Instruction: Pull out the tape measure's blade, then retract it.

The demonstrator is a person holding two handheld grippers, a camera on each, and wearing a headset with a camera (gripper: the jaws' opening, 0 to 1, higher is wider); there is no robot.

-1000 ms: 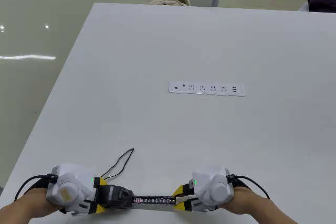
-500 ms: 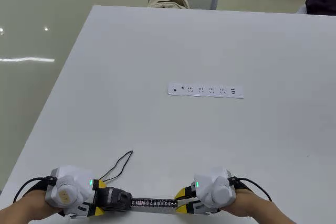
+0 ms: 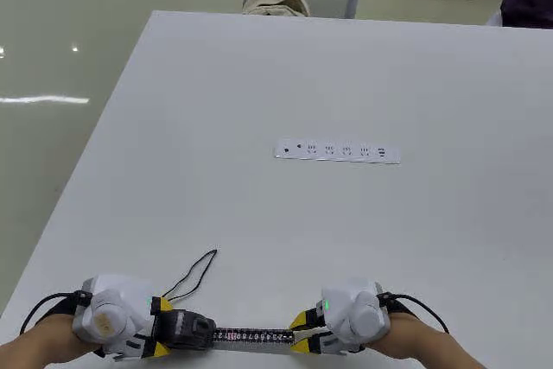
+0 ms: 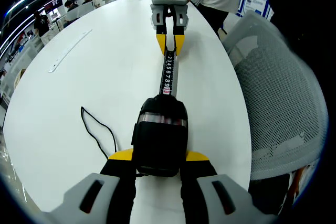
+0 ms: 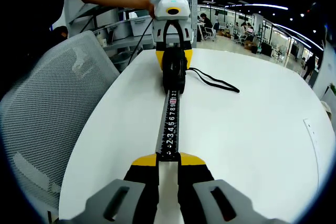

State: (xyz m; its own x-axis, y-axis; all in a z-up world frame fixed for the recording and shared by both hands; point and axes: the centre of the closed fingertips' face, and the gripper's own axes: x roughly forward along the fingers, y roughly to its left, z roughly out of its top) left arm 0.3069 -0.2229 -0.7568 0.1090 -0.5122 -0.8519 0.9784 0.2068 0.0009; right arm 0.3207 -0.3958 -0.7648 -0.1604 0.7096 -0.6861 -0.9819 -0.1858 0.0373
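**Head view.** Working at the near edge of the white table. Gripping the black tape measure in the left gripper, jaws closed against the sides of its case. Pinching the end of the blade in the right gripper, jaws almost together on it. Between the two, a short run of blade, low over the tabletop, printed side up. Trailing from the case toward the middle of the table, a thin black cord. Farther off and well apart from the work, a white power strip.

**Left gripper view.** Looking along the case, wedged between the yellow-tipped jaws with its mouth pointing away. Straight out of that mouth and across to the other gripper's jaws, the blade, taut and level. To the left of the case, the cord looped on the table. Beside the table, a grey mesh chair.

**Right gripper view.** Clamped flat between the jaws, the blade's end, with the hook itself hidden. Beyond it, the blade leading straight back to the case in the opposite gripper.

**Progress, as a judgement.** Partway through the first step: blade out, but only a short length, with the grippers near each other. Left to do: perhaps draw out more, then feed the blade back into the case. No retraction evident yet.
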